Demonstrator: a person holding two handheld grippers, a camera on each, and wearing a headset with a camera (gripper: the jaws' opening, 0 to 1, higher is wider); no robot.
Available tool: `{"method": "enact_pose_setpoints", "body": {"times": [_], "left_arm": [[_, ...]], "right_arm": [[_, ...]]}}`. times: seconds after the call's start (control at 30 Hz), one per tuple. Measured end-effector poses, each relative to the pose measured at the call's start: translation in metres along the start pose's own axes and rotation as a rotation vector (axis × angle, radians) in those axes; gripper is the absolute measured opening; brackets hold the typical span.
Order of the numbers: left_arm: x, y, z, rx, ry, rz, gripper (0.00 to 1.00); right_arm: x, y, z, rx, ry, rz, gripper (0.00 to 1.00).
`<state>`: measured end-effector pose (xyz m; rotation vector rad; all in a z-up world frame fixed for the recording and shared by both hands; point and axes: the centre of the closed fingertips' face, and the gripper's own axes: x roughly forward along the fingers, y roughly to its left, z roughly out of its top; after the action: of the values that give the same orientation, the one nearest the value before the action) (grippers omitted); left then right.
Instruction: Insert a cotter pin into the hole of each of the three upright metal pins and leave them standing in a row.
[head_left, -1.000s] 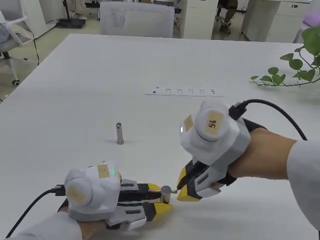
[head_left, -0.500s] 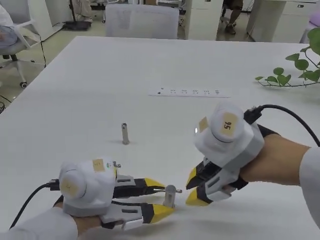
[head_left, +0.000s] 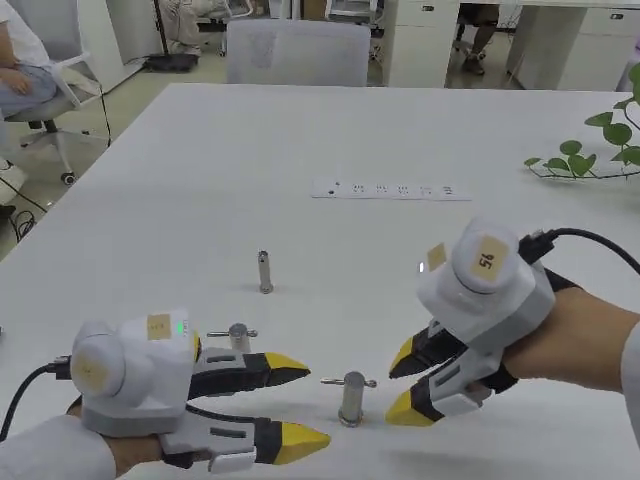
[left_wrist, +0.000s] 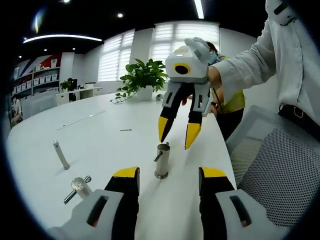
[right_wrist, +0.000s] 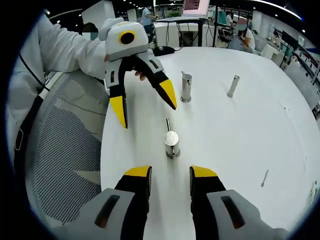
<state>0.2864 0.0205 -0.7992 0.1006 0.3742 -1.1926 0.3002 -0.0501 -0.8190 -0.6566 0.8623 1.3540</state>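
Both grippers are released and hold nothing: the left gripper (head_left: 295, 403) and the right gripper (head_left: 402, 383) face each other low over the white table (head_left: 420, 120), jaws spread. The front metal pin (head_left: 351, 400) stands on the tabletop in the gap between their yellow tips, touched by neither. In the left gripper view it stands just ahead of that gripper's parted jaws, with the right gripper hanging just beyond it, tips pointing down. A second metal pin (head_left: 238, 338) stands just behind the left gripper's upper jaw, and a bare metal pin (head_left: 264, 272) stands farther back, well apart from both grippers. A loose cotter pin (right_wrist: 264, 177) lies flat on the table off to the right gripper's right side. The right gripper's round housing carries a yellow sticker (head_left: 487, 261) that reads "56". The left gripper has yellow stickers too, but their print is too small to read. A white power strip (head_left: 390, 190) lies farther up the table, its markings illegible. All three metal pins are upright, long axis vertical. A cotter pin (head_left: 348, 381) passes level through the top of the front one, lying roughly along the line from one gripper to the other. The second pin also carries one crosswise near its top.
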Motion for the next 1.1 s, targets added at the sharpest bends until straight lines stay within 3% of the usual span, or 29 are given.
{"method": "enact_pose_setpoints", "body": {"times": [0.43,0.57,0.77,1.1], "left_arm": [[-0.042,0.003,0.002,-0.039,-0.013,0.097,0.57],[-0.054,0.005,0.003,-0.069,-0.027,0.136,0.61],[-0.071,0.012,0.004,-0.082,-0.047,0.199,0.64],[-0.097,0.015,0.003,-0.098,-0.047,0.265,0.63]], "right_arm": [[0.002,0.004,-0.002,0.053,-0.061,-0.005,0.38],[0.005,0.008,0.0,0.066,-0.101,0.0,0.4],[0.014,0.003,0.007,0.095,-0.182,-0.038,0.39],[0.027,-0.002,0.013,0.112,-0.259,-0.019,0.36]]}}
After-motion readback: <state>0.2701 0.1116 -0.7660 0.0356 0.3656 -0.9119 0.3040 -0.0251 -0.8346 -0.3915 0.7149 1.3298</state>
